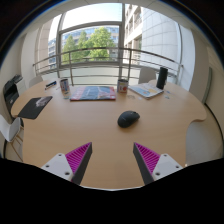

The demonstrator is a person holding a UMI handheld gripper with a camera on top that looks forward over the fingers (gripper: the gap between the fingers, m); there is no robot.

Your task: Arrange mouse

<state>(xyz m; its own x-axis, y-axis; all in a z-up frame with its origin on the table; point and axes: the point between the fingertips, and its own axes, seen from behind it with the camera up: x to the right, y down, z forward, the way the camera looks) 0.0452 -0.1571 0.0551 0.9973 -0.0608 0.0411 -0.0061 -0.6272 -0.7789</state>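
A black mouse (128,118) lies on the round wooden table (90,130), beyond my fingers and a little to the right of the middle. My gripper (112,160) is open and empty, its two fingers with magenta pads (77,157) spread wide above the table's near part. Nothing stands between the fingers.
A colourful mouse mat (92,92) lies at the table's far side. A cup (123,86) and a book or papers (146,90) lie further right, with a dark cylinder (162,77). A dark laptop (35,106) sits at the left. A window with railing is behind.
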